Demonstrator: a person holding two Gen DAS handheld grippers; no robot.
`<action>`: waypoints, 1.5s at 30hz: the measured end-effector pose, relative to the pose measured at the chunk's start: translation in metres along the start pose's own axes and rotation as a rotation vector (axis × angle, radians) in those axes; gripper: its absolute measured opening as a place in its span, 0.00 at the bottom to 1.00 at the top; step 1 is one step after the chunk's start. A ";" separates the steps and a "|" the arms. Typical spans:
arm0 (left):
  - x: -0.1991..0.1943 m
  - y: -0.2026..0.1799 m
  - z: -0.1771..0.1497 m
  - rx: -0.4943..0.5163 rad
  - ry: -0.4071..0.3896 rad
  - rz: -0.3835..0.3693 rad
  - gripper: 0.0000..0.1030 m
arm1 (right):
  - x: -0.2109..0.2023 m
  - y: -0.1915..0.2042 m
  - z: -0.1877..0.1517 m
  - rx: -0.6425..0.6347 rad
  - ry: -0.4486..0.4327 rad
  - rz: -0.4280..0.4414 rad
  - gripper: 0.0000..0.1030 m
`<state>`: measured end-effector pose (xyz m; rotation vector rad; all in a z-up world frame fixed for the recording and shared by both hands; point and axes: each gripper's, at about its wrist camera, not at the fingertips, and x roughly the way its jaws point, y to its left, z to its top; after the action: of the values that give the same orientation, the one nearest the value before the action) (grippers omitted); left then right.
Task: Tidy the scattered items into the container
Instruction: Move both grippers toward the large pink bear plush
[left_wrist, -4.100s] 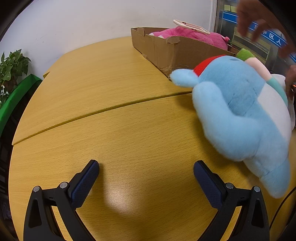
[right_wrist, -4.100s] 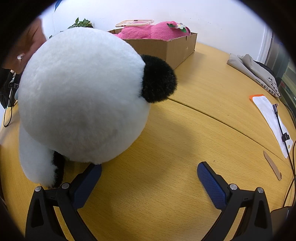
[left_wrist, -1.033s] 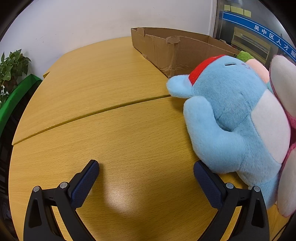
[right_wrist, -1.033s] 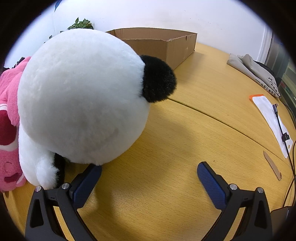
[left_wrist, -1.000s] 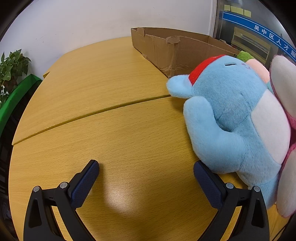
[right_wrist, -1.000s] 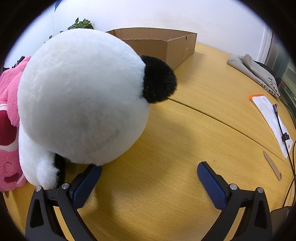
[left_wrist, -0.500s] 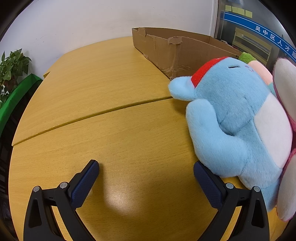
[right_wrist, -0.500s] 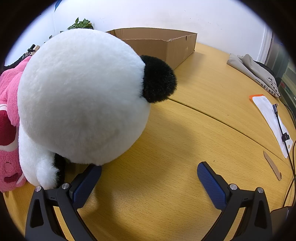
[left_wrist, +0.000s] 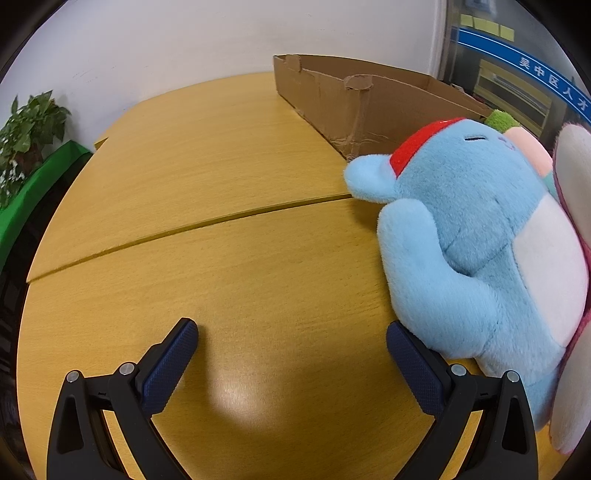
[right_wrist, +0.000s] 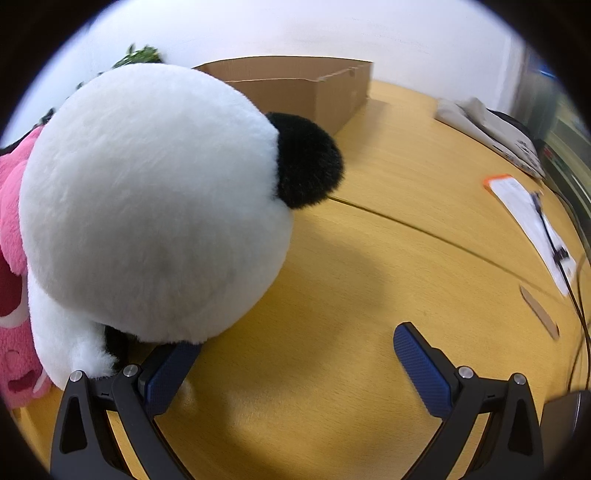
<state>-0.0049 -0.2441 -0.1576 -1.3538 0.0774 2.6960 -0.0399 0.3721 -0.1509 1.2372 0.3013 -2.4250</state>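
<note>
The table (left_wrist: 229, 266) carries the box (left_wrist: 354, 107) at its far side. The panda (right_wrist: 147, 199) lies in front of the box, touching the pink toy (right_wrist: 14, 236). The blue toy (left_wrist: 476, 243) lies just beside the box corner. The left gripper (left_wrist: 291, 350) and right gripper (right_wrist: 295, 350) are spread wide, holding nothing.

The cardboard box (right_wrist: 295, 83) interior is screened by its walls and the panda plush (right_wrist: 155, 199); the pink plush (right_wrist: 14, 258) is cut off at the left edge; the right-hand papers (right_wrist: 532, 218) are blurred.
</note>
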 end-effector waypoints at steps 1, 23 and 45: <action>-0.002 -0.001 -0.003 -0.006 0.010 0.006 1.00 | -0.003 0.000 -0.003 0.029 0.009 -0.024 0.99; -0.203 -0.212 -0.046 -0.170 -0.269 0.082 1.00 | -0.163 0.209 -0.003 0.379 -0.334 -0.103 0.99; -0.190 -0.273 -0.042 -0.107 -0.285 0.110 1.00 | -0.167 0.252 -0.018 0.304 -0.297 -0.203 0.99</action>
<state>0.1776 0.0059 -0.0282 -1.0025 -0.0213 2.9942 0.1735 0.1945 -0.0284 0.9767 -0.0323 -2.8661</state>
